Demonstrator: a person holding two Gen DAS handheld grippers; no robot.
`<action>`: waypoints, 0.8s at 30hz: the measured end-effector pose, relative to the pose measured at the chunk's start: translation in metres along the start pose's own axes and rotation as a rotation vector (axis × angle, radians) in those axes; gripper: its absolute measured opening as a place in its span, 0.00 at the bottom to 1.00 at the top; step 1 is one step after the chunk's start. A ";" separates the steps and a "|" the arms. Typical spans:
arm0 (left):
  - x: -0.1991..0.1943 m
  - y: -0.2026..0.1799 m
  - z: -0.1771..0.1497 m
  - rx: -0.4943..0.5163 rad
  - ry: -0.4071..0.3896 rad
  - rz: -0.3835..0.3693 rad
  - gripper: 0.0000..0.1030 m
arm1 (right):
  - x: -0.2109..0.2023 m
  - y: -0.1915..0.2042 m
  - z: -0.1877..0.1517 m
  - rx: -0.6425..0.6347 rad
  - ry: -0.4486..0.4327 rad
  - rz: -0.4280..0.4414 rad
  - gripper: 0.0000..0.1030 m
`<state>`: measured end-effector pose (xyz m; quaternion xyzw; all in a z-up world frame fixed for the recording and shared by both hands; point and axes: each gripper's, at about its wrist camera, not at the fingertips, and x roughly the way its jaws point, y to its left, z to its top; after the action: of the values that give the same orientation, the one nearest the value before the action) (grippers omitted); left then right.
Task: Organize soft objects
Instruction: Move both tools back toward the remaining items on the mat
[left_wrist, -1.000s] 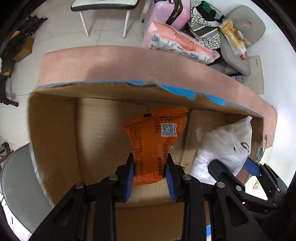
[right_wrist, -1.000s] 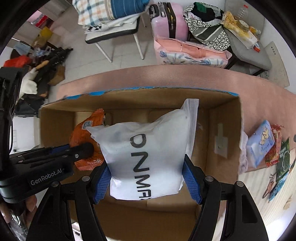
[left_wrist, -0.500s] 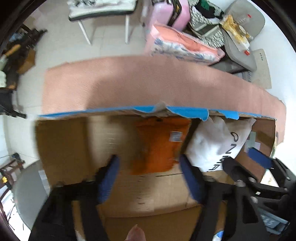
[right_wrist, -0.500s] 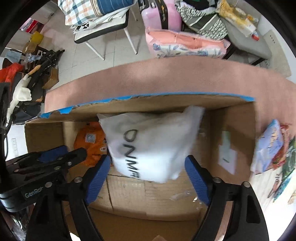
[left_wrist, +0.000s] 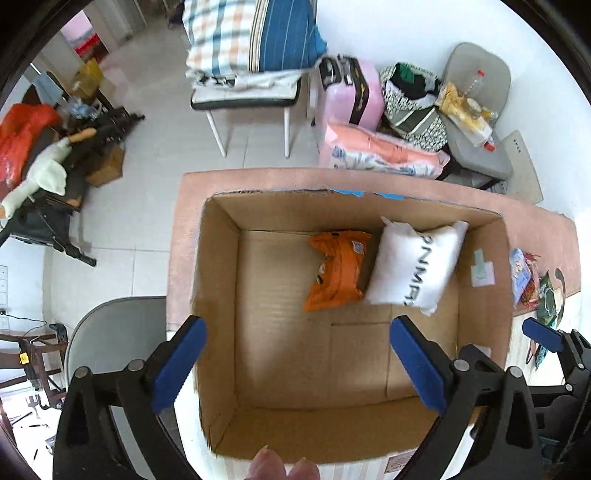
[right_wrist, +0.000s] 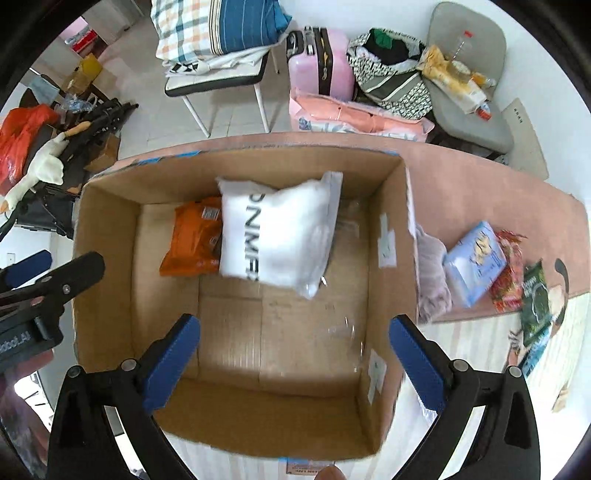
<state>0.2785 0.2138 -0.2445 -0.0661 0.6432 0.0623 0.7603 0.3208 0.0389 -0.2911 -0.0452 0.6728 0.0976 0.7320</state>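
Both packs have left the tongs since a second ago: orange snack pack (left_wrist: 338, 271) and white pouch (left_wrist: 415, 267), lettered "DNMF…", lie touching at the cardboard box's (left_wrist: 218, 295) far wall. Left gripper (left_wrist: 295, 363) and right gripper (right_wrist: 293, 360) hover spread, empty. More packets (right_wrist: 476, 262) wait outside its right wall.

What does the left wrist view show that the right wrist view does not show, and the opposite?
Only the left wrist view shows the grey round chair seat beside the box. Only the right wrist view shows the pale cloth bundle against the box's outer wall. Both show the cardboard box, the orange packet and white bag side by side inside, the snack packets on the mat, and the open left gripper and right gripper.
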 end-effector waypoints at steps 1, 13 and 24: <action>-0.006 -0.002 -0.006 0.002 -0.015 0.007 0.99 | -0.005 0.000 -0.007 0.000 -0.014 0.000 1.00; -0.074 -0.005 -0.075 0.002 -0.165 0.039 0.99 | -0.080 0.013 -0.083 -0.022 -0.177 0.003 1.00; -0.113 -0.023 -0.107 0.002 -0.245 0.076 0.99 | -0.123 0.000 -0.123 -0.007 -0.285 0.091 1.00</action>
<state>0.1602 0.1707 -0.1505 -0.0327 0.5477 0.0978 0.8303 0.1915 0.0045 -0.1805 -0.0028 0.5629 0.1384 0.8149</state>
